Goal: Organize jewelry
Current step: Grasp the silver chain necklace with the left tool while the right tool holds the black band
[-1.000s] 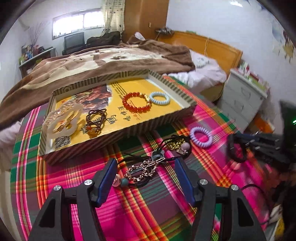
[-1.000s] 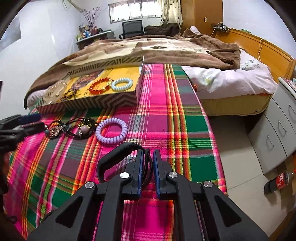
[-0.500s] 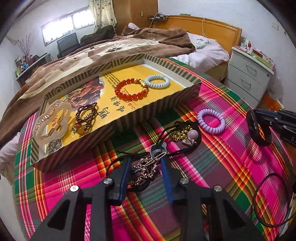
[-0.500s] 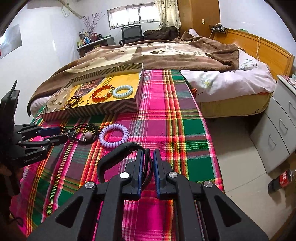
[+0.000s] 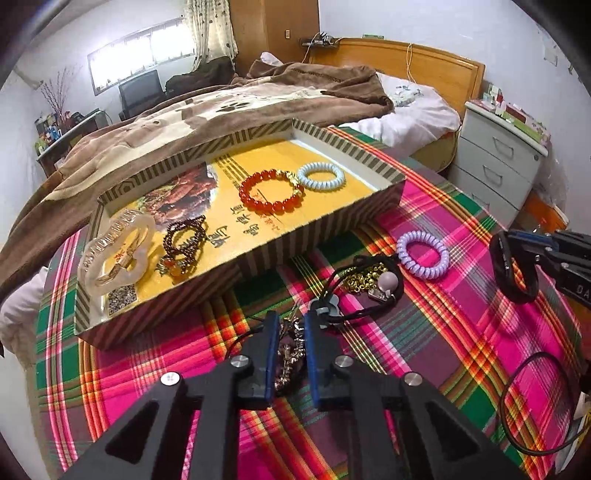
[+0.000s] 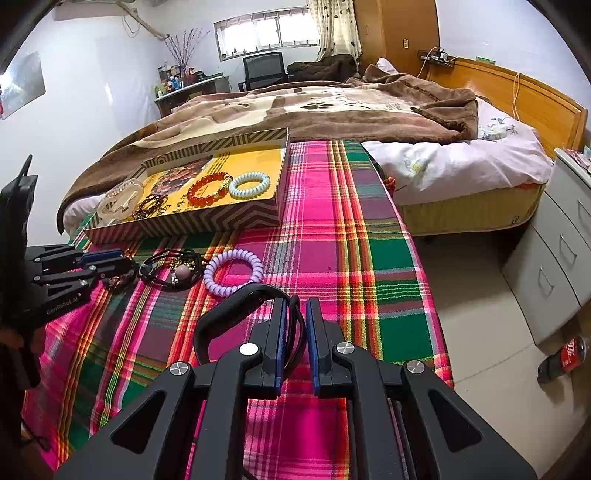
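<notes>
Left claw (image 5: 290, 332) closing on a metal hair clip (image 5: 290, 350) lying on the plaid surface (image 5: 424, 339) before the striped box (image 5: 332, 225), right claw (image 6: 295, 325) clamped on a black band (image 6: 229, 314), purple coil hair tie (image 5: 423, 254) near the box

Woven pink-and-green plaid cloth (image 5: 424, 350) lying matt; glossy red glass-like bead bracelet (image 5: 271, 192) gleaming in striped cardboard tray (image 5: 317, 236).

White walls, bright window (image 6: 266, 35), wooden headboard (image 5: 413, 62), brown blanket (image 6: 314, 107), white drawers (image 5: 495, 166), tiled floor (image 6: 480, 314).
</notes>
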